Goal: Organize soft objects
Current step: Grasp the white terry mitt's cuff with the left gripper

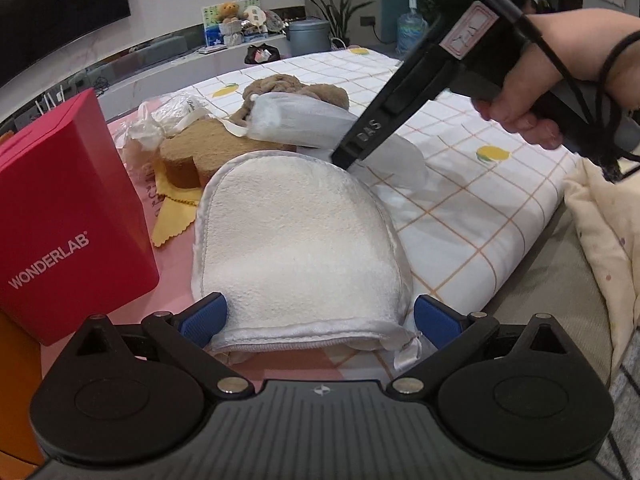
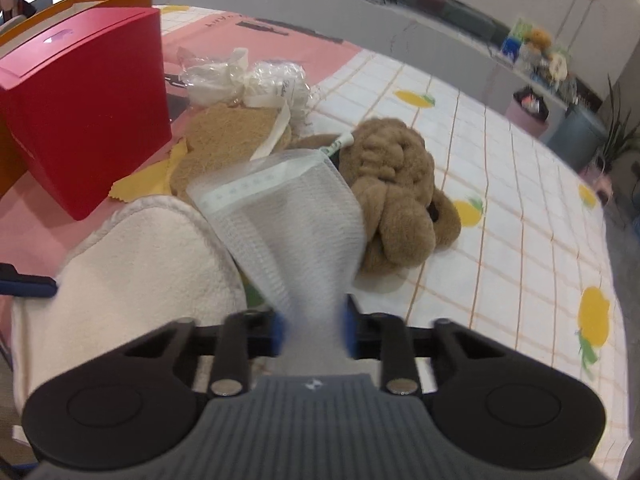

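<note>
The right hand-held gripper [image 2: 314,330] is pinched narrow on one end of a white, translucent mesh pouch [image 2: 280,216], whose long axis runs straight away from the jaws toward the brown plush toy [image 2: 400,196] lying mid-bed on the lemon-print sheet [image 2: 520,220]. The left hand-held gripper [image 1: 320,320] stands wide, its blue pads either side of, but apart from, the near hemmed end of a cream terry wash mitt [image 1: 296,240]; the mitt's rounded end points away toward a tan sponge [image 1: 200,152], beside the red cardboard box [image 1: 68,220] near the bed's left edge. The left hand is nearer the mitt.
</note>
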`<state>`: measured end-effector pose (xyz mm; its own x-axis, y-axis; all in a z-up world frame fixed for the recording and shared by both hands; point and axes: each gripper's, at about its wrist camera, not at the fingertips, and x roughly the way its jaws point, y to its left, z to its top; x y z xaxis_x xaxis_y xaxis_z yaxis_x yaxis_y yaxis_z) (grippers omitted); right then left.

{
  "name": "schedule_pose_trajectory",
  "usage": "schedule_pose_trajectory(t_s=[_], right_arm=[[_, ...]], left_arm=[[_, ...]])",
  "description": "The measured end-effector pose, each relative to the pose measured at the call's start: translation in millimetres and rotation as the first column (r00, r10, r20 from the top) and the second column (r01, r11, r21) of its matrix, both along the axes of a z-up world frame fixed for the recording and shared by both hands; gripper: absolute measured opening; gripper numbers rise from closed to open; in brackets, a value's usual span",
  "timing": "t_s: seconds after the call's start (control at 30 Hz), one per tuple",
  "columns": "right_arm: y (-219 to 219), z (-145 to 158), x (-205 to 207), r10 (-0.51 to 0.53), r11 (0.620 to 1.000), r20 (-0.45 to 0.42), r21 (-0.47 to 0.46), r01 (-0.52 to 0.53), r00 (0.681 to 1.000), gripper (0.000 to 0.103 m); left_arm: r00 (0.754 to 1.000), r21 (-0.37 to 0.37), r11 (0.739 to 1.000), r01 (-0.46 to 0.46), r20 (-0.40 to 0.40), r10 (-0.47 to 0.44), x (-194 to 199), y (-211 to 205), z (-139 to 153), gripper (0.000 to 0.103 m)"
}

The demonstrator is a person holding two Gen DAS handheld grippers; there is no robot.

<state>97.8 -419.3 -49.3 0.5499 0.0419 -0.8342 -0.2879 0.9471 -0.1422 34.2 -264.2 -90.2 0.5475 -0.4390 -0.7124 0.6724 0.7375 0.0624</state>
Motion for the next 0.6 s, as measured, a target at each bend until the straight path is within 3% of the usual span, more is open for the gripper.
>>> schedule_pose_trajectory(t_s=[0.1, 0.2, 0.33, 0.4, 0.47, 0.5, 0.6], right_arm=[[-8.0, 2.4, 1.1, -0.049, 0.998, -0.026, 0.044, 0.05, 0.998, 0.007], [-15.9, 8.1, 0.0, -0.099, 0.991, -0.034, 0.083, 0.102, 0.994, 0.006], [-25.6, 19.1, -4.5, -0.173, 0.977, -0.02, 0.124, 0.174, 0.985, 0.006], [-28.7, 24.4, -7.8, -0.191, 0.972, -0.005, 0.142, 0.189, 0.982, 0.006], [-31.7, 28.3, -10.1, -0.214, 0.966, 0.003, 0.151, 0.212, 0.977, 0.006], [-33.0, 29.5, -10.9, -0.221, 0.964, 0.003, 0.154, 0.217, 0.975, 0.006], [-36.1, 32.6, -14.8, -0.248, 0.957, 0.019, 0.16, 0.242, 0.968, 0.006]], left_arm=[[1.0, -0.016, 1.0, -0.009, -0.003, 0.008, 1.8, 2.1, 0.0, 0.103], [1.0, -0.026, 0.999, -0.021, -0.013, 0.021, 2.1, 1.9, 2.0, 0.103], [0.998, -0.042, 0.997, -0.06, -0.001, 0.06, 2.7, 6.7, 4.1, 0.084], [0.997, -0.045, 0.996, -0.078, 0.014, 0.078, 1.9, 9.3, 5.0, 0.07], [0.994, -0.042, 0.994, -0.1, 0.033, 0.102, 1.3, 12.0, 5.9, 0.047], [0.993, -0.033, 0.994, -0.103, 0.047, 0.105, 0.6, 13.0, 6.4, 0.04], [0.993, -0.007, 0.996, -0.091, 0.07, 0.091, -1.7, 14.1, 7.1, 0.03]])
